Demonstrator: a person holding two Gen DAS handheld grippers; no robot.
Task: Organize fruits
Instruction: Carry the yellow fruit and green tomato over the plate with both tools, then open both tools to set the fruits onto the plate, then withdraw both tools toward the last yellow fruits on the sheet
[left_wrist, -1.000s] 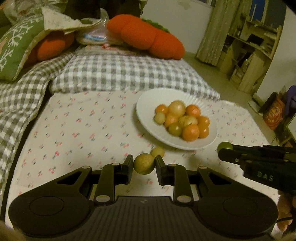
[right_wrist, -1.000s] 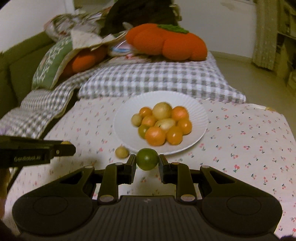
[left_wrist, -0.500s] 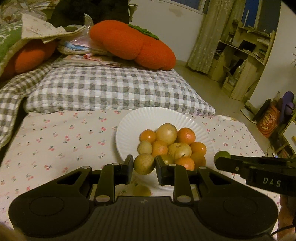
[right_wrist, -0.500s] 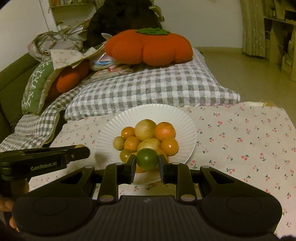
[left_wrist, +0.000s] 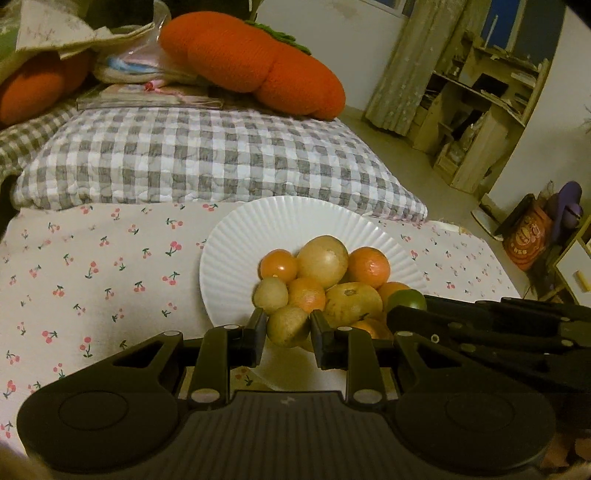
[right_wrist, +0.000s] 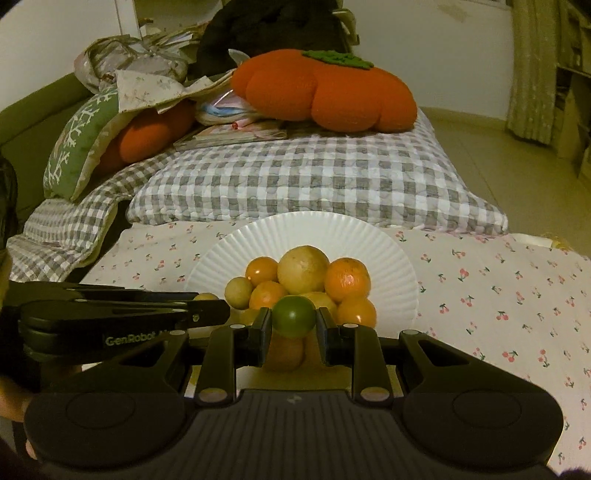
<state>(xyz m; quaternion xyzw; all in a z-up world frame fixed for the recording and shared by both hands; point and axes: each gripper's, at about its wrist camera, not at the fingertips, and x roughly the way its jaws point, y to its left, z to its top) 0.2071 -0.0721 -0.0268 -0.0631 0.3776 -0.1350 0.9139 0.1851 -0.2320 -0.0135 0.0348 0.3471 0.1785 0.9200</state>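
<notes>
So on my end both tools are loaded up. The left tool (left_wrist: 288, 326) is clamped on a yellowish fruit (left_wrist: 288, 325), low centre in its own camera, right at the near edge of the pile (left_wrist: 325, 280) on the white plate (left_wrist: 258, 229). The right tool (right_wrist: 293, 325) is pinched on a green fruit (right_wrist: 293, 316), also low centre in its view, sitting in front of the pile with an orange one visible just under it. From the left camera I can see the right tool poking in from the right edge with the green fruit at its tip, right up against the pile's right side. From the right camera the left tool comes in from the left edge, tip beside the pile's left side. The plate sits on a cherry-print sheet (right_wrist: 517, 295) in the middle of both frames, ribbed rim, back half bare, fruit heaped toward the near side: oranges plus a few pale yellow ones, the biggest yellow one at the top. Behind it, a grey check pillow (right_wrist: 314, 184) and an orange pumpkin cushion (right_wrist: 325, 92) in the upper part of the frame.
</notes>
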